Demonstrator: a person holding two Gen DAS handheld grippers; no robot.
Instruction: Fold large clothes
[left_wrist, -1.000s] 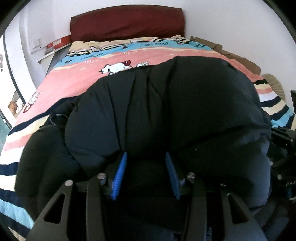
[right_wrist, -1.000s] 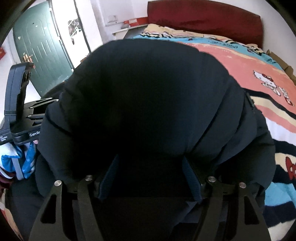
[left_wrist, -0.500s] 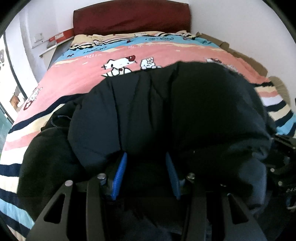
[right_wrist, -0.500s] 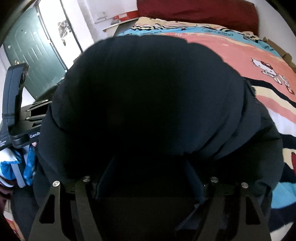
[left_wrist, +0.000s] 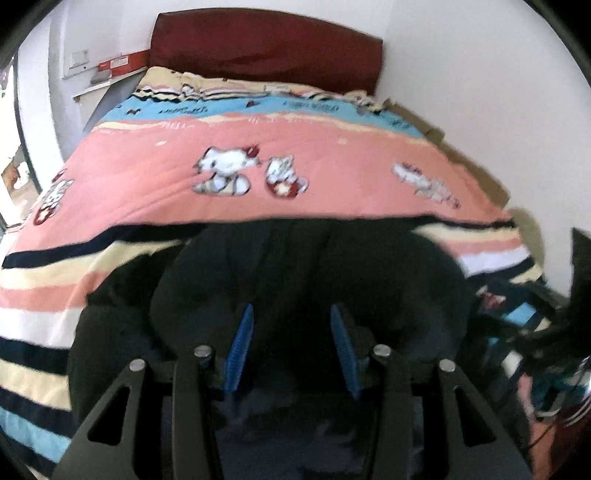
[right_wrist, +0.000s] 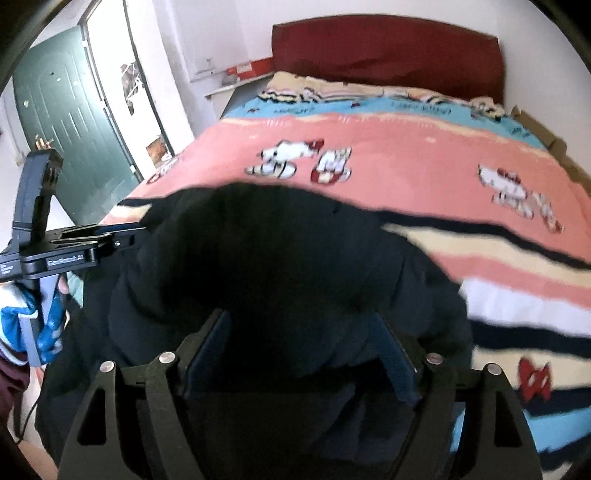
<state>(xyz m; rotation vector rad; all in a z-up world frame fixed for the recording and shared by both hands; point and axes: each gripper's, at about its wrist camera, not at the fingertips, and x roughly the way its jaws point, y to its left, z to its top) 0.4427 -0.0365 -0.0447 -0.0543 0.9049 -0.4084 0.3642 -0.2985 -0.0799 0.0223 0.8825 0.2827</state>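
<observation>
The black padded jacket (left_wrist: 310, 280) is sinking lower ahead of both grippers, and the pink bedspread (left_wrist: 295, 147) beyond them is coming into view.

The jacket (left_wrist: 306, 280) lies on the bedspread (left_wrist: 258, 155) (near end), headboard (left_wrist: 266, 48) behind

**Around the bed**

A pink, blue and cream striped cartoon-cat quilt (left_wrist: 258, 147) covers the bed, against a dark red padded headboard (left_wrist: 266, 44). A dark green panelled door (right_wrist: 70, 125) stands by the white wall (left_wrist: 480, 74).
</observation>
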